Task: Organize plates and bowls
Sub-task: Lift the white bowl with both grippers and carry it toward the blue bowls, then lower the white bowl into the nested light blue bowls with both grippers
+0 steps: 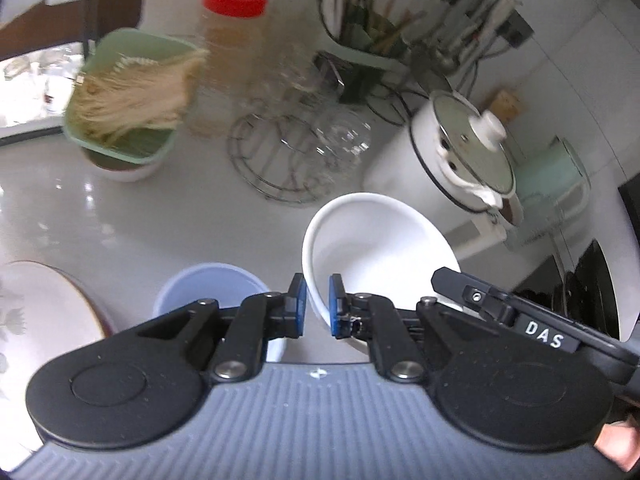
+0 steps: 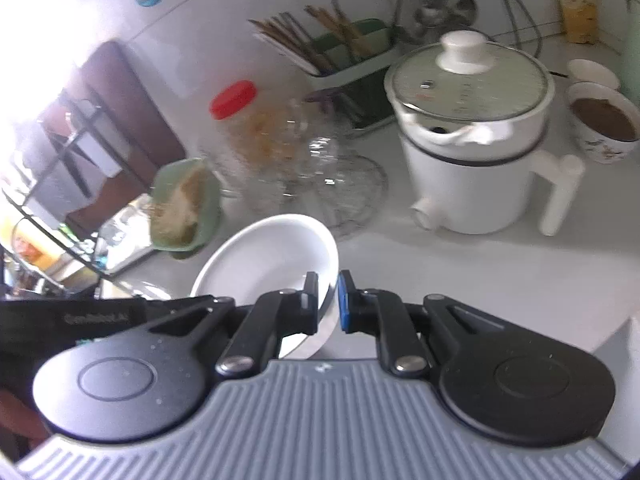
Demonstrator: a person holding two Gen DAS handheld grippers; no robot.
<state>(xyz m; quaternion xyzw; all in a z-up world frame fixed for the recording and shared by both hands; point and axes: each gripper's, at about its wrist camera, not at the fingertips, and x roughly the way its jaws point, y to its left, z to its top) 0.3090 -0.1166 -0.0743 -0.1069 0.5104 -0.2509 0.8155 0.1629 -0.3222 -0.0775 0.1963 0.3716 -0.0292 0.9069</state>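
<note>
While both grippers pinch the same white bowl (image 1: 376,248), one on each side of its rim, the dish hangs tilted above the pale counter (image 1: 140,224). The left gripper (image 1: 318,306) has its blue pads closed on the near left rim; the right gripper (image 2: 329,304) clamps the rim on the opposite side, fingers narrowed onto the thin edge. Just left of the left gripper sits a light blue bowl (image 1: 208,288), and farther left a flowered plate (image 1: 40,308). Behind stand a wire rack of glasses (image 1: 304,152) and a white lidded pot (image 2: 472,136). The glazed rim is slick, so I judge it could slide out if the two hands pull apart or twist unevenly, or it could knock the blue bowl when lowered.
</note>
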